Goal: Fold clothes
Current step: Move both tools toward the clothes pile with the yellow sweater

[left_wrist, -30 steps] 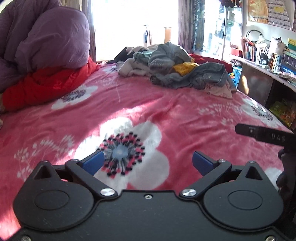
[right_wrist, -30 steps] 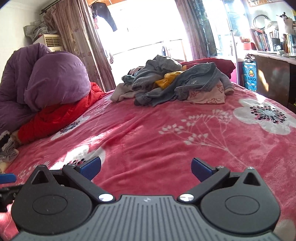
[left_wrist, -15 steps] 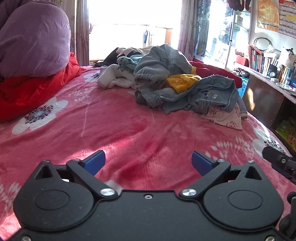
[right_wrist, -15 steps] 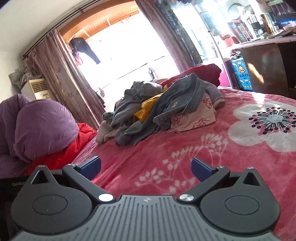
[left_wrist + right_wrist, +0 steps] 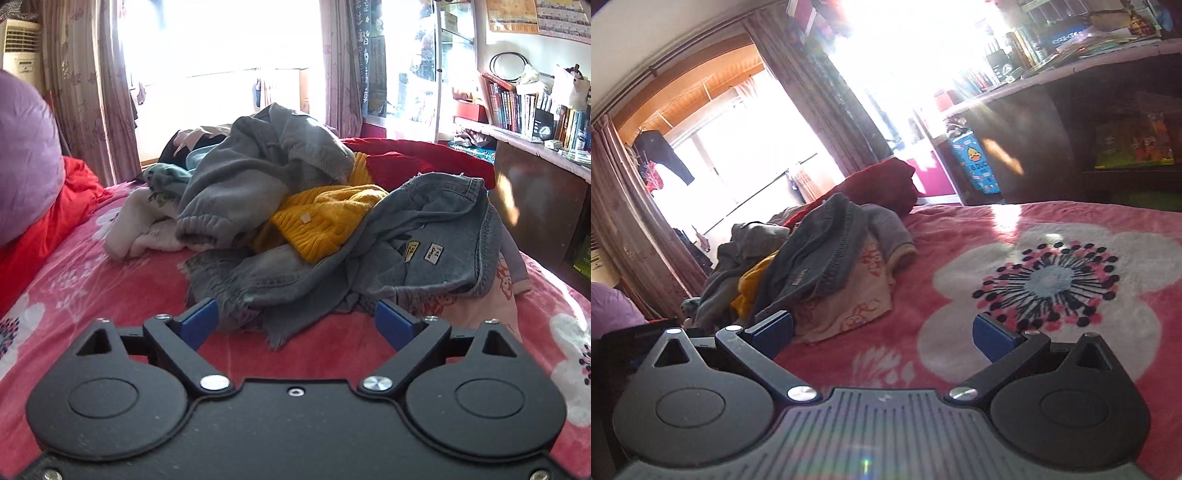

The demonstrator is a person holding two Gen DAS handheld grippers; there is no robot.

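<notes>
The left gripper (image 5: 297, 325) hangs low over the pink blanket (image 5: 74, 280) with its blue fingers spread wide, gripping nothing, right at the near edge of the pile of clothes (image 5: 332, 229). A frayed denim piece (image 5: 424, 236) lies nearest those fingers, with a yellow knit (image 5: 325, 221) tucked above it and a grey sweatshirt (image 5: 251, 177) heaped behind. To the left of the pile sit a red quilt (image 5: 48, 221) and a purple one (image 5: 26, 162). The right gripper (image 5: 882, 334) is also spread and empty, just to the right of the pile, its left finger beside a pale printed garment (image 5: 849, 295) under the denim. A big white flower (image 5: 1045, 291) on the blanket lies beyond its right finger.
</notes>
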